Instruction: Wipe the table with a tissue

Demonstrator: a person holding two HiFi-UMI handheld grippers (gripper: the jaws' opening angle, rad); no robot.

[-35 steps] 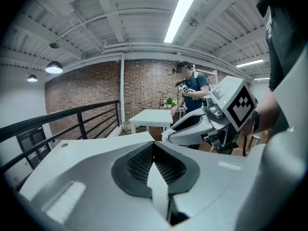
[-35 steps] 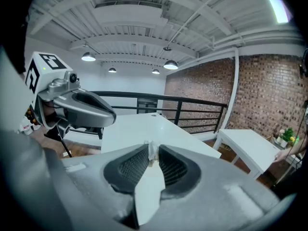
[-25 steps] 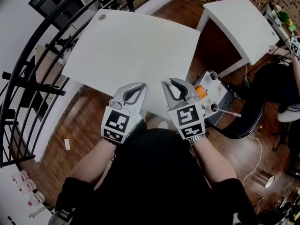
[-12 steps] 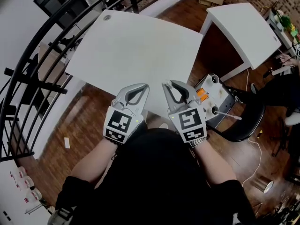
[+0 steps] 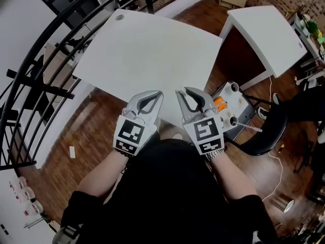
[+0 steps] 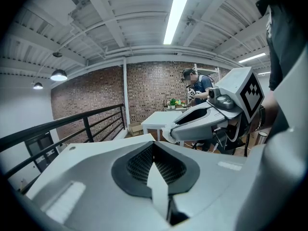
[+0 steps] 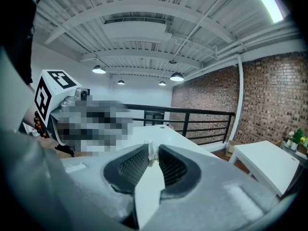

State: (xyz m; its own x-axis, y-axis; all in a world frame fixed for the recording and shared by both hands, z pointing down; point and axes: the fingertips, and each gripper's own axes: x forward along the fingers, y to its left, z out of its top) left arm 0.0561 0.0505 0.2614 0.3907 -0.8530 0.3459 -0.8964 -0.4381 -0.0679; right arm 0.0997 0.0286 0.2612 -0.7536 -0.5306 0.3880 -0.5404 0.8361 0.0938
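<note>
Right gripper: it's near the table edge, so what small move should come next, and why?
Probably tip the right gripper forward and down until the tissue touches the table. Its jaws are shut on what looks like a small white tissue at their tips. It hangs by the table's near edge, and its view looks level across the top, so no wiping contact seems made yet.

Left grey two-jaw gripper (image 5: 158,93): jaws together. Right grey two-jaw gripper (image 5: 179,91) alongside, nipping small white scrap (image 7: 152,152) at tips.

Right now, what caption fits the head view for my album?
Left hand-held gripper and right hand-held gripper side by side at the table edge, both shut, the right on a tissue.
</note>
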